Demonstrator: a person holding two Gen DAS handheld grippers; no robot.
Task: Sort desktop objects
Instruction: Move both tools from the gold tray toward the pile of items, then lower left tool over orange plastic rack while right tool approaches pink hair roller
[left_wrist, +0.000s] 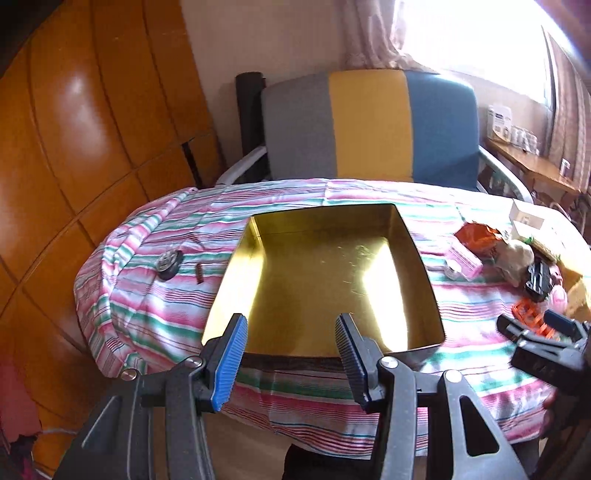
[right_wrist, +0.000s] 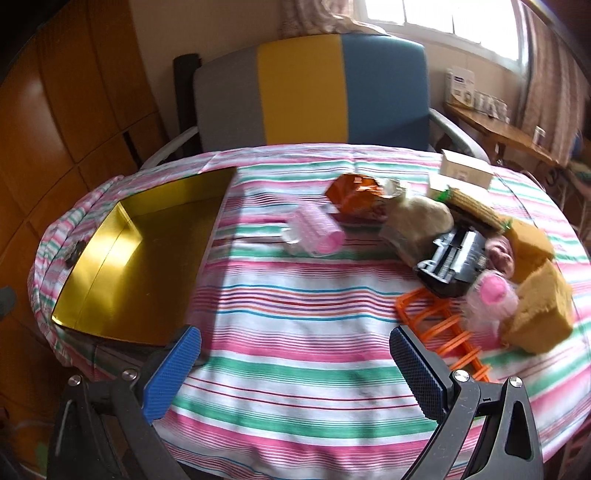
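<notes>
A shallow gold tray (left_wrist: 236, 258) with nothing in it lies on the striped tablecloth (left_wrist: 155, 306). My left gripper (left_wrist: 291, 325) hovers over its near edge, jaws apart and holding nothing. The same gold tray (right_wrist: 92, 302) sits at the left of the right wrist view. To the right of it is a heap: a pink hair roller (right_wrist: 317, 232), an orange packet (right_wrist: 354, 195), a beige lump (right_wrist: 417, 218), a black and grey device (right_wrist: 454, 262), a pink fluffy ball (right_wrist: 491, 299), an orange plastic rack (right_wrist: 439, 325) and two yellow sponges (right_wrist: 543, 310). My right gripper (right_wrist: 295, 336) is wide open above bare cloth, short of the heap.
A small round black object (left_wrist: 169, 263) and a tiny brown piece (left_wrist: 199, 273) lie left of the tray. A white box (right_wrist: 465, 170) stands behind the heap. A grey, yellow and blue chair (left_wrist: 369, 125) backs the table, and a wooden cabinet (left_wrist: 74, 129) stands at the left.
</notes>
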